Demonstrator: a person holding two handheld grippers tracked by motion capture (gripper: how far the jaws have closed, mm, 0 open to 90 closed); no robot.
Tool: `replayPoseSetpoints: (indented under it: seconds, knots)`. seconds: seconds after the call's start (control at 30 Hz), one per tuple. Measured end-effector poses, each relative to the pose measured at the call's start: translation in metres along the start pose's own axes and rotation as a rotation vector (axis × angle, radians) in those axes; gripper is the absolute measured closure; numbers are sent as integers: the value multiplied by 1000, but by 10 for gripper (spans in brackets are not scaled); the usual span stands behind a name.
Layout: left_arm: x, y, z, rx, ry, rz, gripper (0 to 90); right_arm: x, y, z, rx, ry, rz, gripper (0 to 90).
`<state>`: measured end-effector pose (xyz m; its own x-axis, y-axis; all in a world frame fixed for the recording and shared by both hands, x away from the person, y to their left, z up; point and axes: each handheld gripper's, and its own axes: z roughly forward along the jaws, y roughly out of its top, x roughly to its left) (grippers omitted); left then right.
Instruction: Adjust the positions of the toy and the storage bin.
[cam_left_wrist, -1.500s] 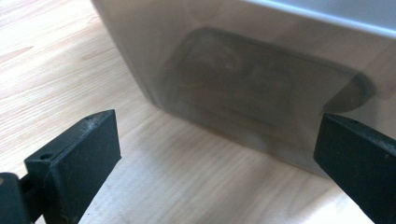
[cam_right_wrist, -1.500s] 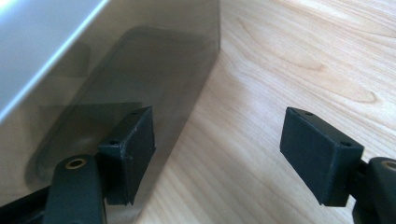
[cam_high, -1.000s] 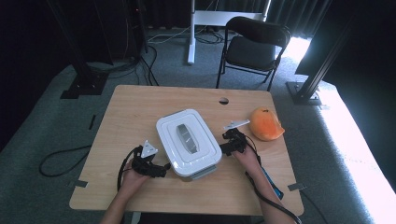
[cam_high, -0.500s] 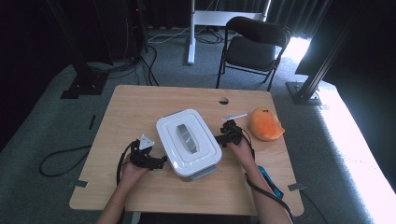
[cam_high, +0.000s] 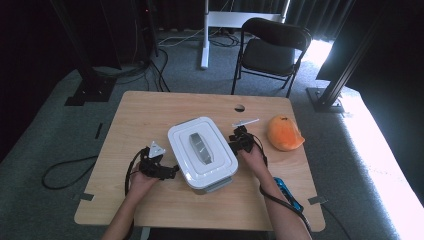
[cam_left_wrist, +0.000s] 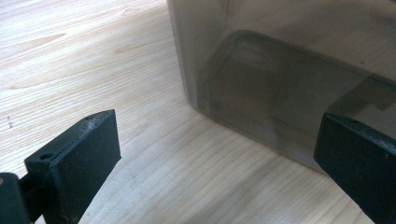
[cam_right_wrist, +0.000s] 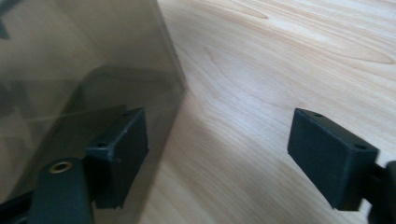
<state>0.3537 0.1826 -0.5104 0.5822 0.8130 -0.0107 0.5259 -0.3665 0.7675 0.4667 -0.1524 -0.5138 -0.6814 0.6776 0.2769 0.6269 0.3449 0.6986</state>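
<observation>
Flanking the lidded container (cam_high: 202, 152) mid-table (cam_high: 150, 107) with my left gripper (cam_high: 172, 171) and right gripper (cam_high: 233, 142), both released, right jaws just narrowing, nothing clamped between them.

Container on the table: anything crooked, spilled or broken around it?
Nothing stands out. The container sits at an angle to the table edges, lid on, nothing spilled. The orange thing lies apart.

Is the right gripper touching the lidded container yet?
Cannot tell. In the right gripper view the right gripper stands open, one jaw close against the container wall, but no plain contact or gap shows; the high view is too coarse.
</observation>
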Motion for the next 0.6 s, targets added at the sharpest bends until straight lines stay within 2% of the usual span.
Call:
replayPoseSetpoints:
  seconds: [0.2, 0.33, 0.53, 0.6]
  knots:
    - [-4, 2, 0, 11, 0, 16, 9, 4, -2, -7, 2, 5, -35, 243]
    - [-12, 3, 0, 12, -9, 26, 10, 2, -6, -12, 15, 24, -33, 244]
    - [-19, 4, 0, 17, -19, 46, 9, 1, -11, -20, 25, 21, -50, 246]
    - [-25, 4, 0, 22, -30, 59, 9, 0, -15, -24, 26, 33, -49, 246]
